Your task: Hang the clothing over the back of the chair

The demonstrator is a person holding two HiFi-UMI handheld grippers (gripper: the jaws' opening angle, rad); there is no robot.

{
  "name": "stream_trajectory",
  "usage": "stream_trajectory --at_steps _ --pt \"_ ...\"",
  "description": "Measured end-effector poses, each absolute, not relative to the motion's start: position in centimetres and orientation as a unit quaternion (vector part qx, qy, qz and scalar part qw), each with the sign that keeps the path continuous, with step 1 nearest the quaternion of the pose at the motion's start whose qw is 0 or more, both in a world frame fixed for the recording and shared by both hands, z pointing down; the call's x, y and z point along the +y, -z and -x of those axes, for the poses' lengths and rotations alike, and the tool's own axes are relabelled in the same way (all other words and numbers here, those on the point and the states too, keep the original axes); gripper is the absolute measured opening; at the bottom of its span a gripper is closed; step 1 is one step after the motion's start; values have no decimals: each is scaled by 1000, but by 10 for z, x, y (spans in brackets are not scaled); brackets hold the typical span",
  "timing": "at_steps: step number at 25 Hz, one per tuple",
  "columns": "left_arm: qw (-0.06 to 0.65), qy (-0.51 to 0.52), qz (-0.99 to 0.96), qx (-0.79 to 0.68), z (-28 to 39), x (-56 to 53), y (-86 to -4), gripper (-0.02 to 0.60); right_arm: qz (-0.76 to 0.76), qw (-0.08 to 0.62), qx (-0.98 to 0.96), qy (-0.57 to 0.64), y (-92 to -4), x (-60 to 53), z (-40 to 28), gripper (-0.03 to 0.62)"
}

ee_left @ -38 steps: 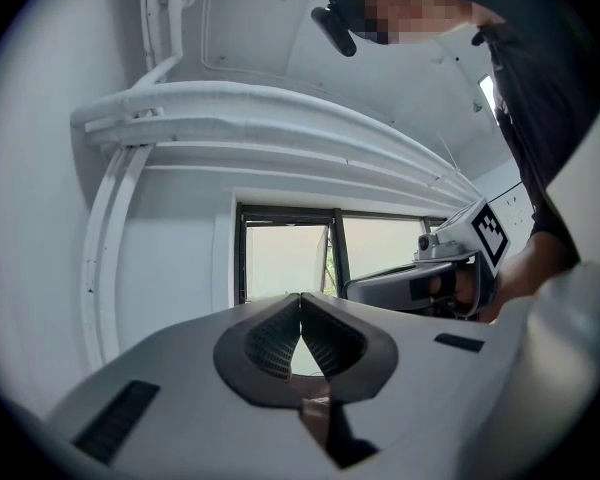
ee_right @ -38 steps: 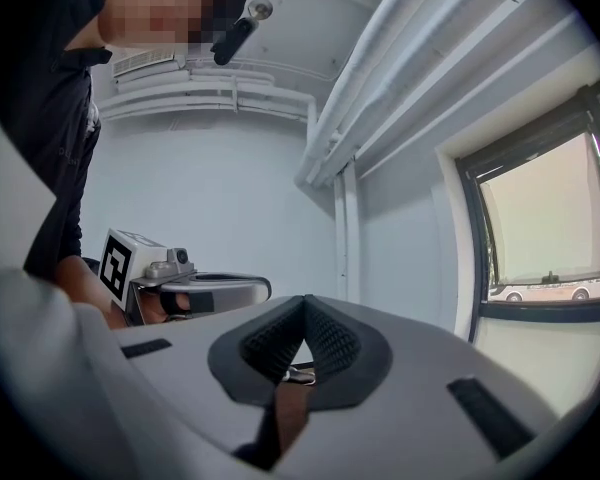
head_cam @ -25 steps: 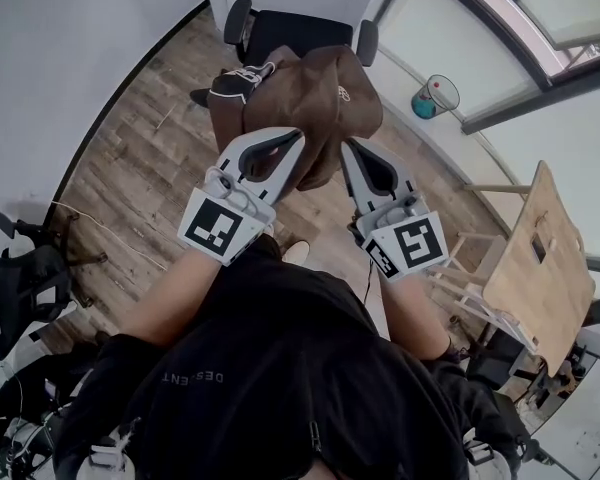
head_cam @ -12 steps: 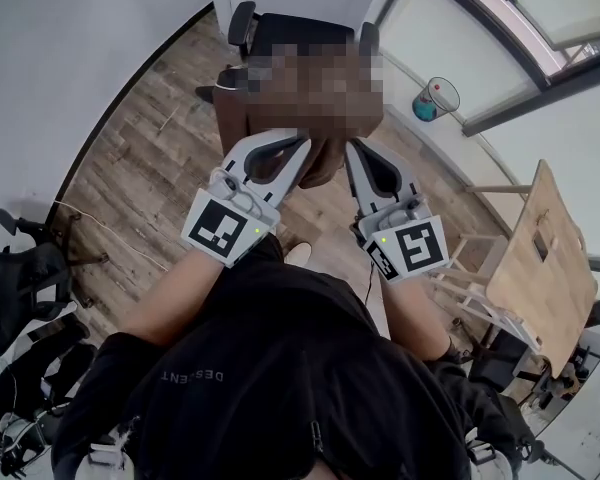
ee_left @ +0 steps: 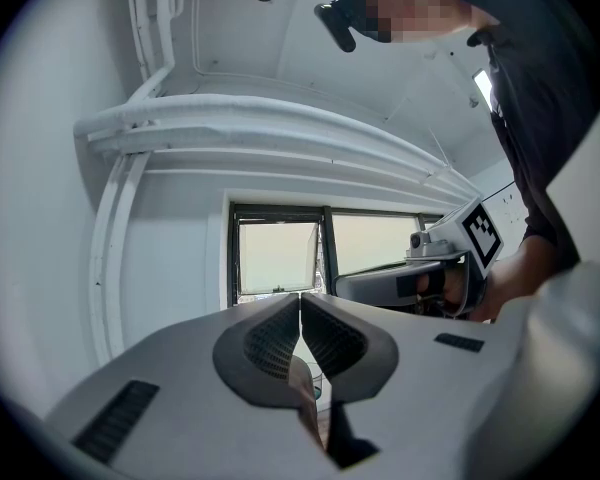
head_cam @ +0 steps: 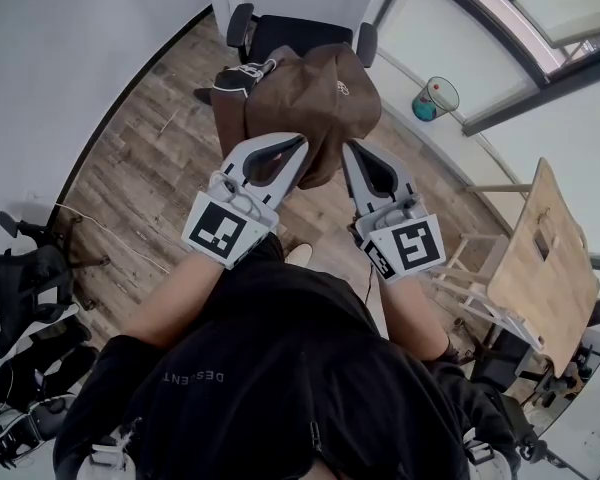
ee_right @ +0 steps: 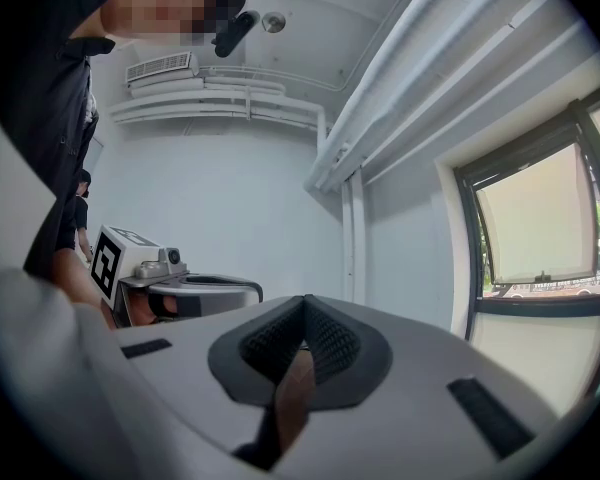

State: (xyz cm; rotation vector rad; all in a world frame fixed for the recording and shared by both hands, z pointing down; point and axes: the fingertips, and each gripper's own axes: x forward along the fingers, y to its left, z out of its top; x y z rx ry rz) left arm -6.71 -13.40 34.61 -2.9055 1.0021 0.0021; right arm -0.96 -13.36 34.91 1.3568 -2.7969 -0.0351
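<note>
Head view looks steeply down — gripper views look level, close, the left catching the right tongs (ee_left: 355,288).

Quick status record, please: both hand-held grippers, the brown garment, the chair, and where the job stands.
left hand-held gripper: shut on a fold of the garment
right hand-held gripper: shut on the garment too
garment: brown, bunched, held up by both grippers
chair: black office chair with armrests, just beyond the garment; contact with the cloth cannot be told
job: garment looks lifted and carried, not yet draped over the chair's back
</note>
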Motion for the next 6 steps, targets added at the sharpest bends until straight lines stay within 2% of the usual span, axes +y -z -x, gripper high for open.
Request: stream_trajectory --at_steps 6 --pt "33 1 944 328 63 -138 -347 20 -436 18 -900 9 -350 -138 5 5"
